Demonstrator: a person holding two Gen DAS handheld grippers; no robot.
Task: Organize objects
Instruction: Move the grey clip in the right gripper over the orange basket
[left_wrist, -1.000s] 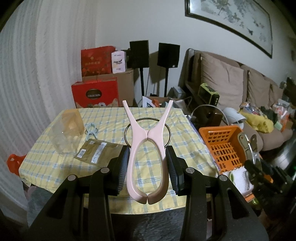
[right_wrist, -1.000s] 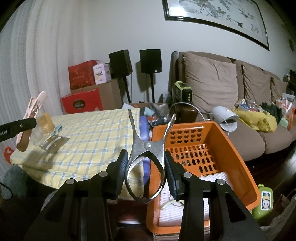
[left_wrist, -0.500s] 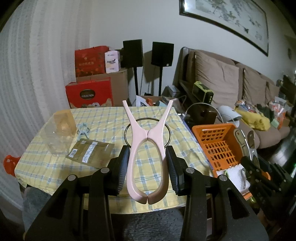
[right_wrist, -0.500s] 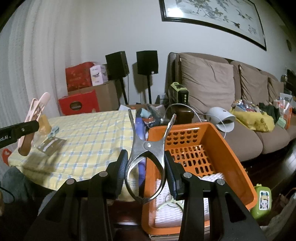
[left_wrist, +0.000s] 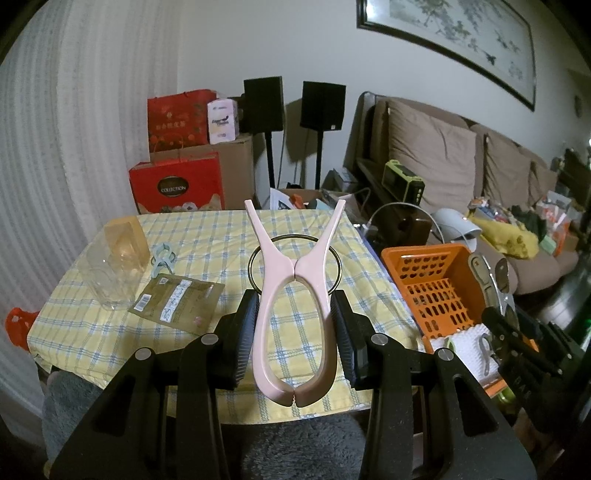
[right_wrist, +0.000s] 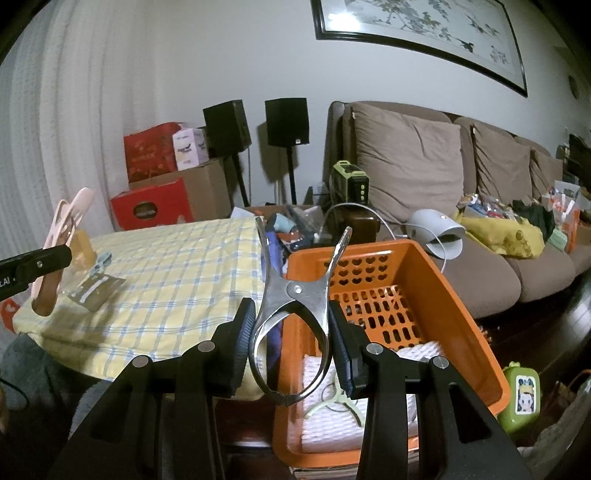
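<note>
Gripping pink clip (left_wrist: 295, 314) in left claw (left_wrist: 295, 332); right claw (right_wrist: 291, 343) pinching metal clip (right_wrist: 295, 317) over orange basket (right_wrist: 476, 332).

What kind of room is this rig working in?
Most likely a home living room: a brown sofa with cushions, a framed painting on the wall, two black speakers on stands, and a table with a yellow checked cloth.

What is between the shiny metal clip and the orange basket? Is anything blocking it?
Nothing visible blocks it. The right gripper holds the metal clip near the orange basket's open top. Inside lie only a white mat and a pale green clip, low on the bottom.
</note>
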